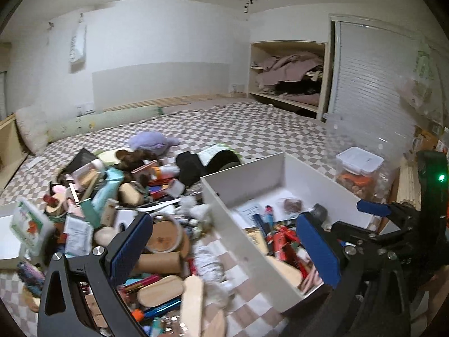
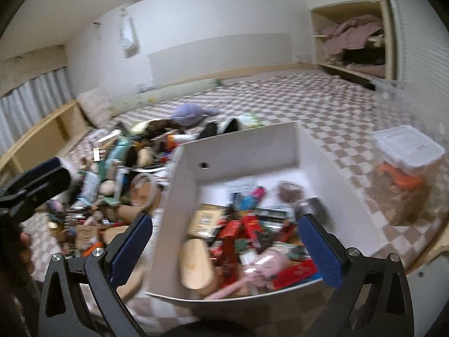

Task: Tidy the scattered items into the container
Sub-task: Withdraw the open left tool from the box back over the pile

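A white open box (image 1: 252, 179) (image 2: 247, 146) stands on the checkered bed and holds several items: red packs (image 2: 233, 233), a wooden oval piece (image 2: 196, 264), a pink soft toy (image 2: 269, 261). A pile of scattered items (image 1: 120, 196) (image 2: 118, 179) lies to its left, with wooden pieces (image 1: 161, 290), a round wooden lid (image 1: 164, 236) and a purple plush (image 1: 153, 140). My left gripper (image 1: 224, 247) is open and empty, over the box's left wall. My right gripper (image 2: 226, 247) is open and empty above the box's near end. The right gripper also shows at right in the left wrist view (image 1: 373, 207).
A clear lidded food container (image 1: 359, 168) (image 2: 404, 174) stands right of the box. A white tray (image 1: 8, 233) sits at the left. A shelf with clothes (image 1: 291, 73) and a slatted door (image 1: 373, 78) stand at the back right. Pillows (image 1: 31, 129) lie at the far left.
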`<state>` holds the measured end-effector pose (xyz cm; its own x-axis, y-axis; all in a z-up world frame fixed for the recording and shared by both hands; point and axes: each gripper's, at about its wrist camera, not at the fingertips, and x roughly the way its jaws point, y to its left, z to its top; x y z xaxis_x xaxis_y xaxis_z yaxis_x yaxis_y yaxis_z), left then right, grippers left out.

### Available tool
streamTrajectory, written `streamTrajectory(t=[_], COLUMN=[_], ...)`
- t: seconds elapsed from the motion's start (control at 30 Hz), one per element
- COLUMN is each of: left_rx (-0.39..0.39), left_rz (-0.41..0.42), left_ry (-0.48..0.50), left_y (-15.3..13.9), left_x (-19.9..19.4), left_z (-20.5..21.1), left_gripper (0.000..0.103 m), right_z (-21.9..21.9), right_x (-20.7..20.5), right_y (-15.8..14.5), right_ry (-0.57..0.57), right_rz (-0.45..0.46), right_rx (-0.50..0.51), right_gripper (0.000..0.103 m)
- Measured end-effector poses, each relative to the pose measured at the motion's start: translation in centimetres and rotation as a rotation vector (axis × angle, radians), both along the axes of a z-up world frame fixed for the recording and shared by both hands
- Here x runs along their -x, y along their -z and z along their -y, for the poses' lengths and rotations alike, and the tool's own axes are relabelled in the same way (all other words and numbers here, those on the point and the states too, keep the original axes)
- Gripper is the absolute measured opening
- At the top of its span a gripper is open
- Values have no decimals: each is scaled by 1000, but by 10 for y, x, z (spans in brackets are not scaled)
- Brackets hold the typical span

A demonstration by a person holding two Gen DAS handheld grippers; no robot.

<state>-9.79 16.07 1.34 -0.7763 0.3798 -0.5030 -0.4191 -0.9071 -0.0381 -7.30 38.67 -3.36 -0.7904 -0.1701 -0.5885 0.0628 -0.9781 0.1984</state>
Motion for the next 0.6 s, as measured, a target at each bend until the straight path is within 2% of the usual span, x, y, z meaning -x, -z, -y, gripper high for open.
streamTrajectory(t=[0.37,0.6], left_rx=[59,77], left_rz=[-22,2], left_ry=[-90,-152], left_y=[3,13], left_x=[-8,-9], left_z=[66,111], left_gripper=[103,103], right_z=[59,104], right_x=[1,3], right_y=[-4,-2], right_ry=[-151,-249], right_rz=[-73,-95], right_rx=[-82,-109], right_gripper=[103,103])
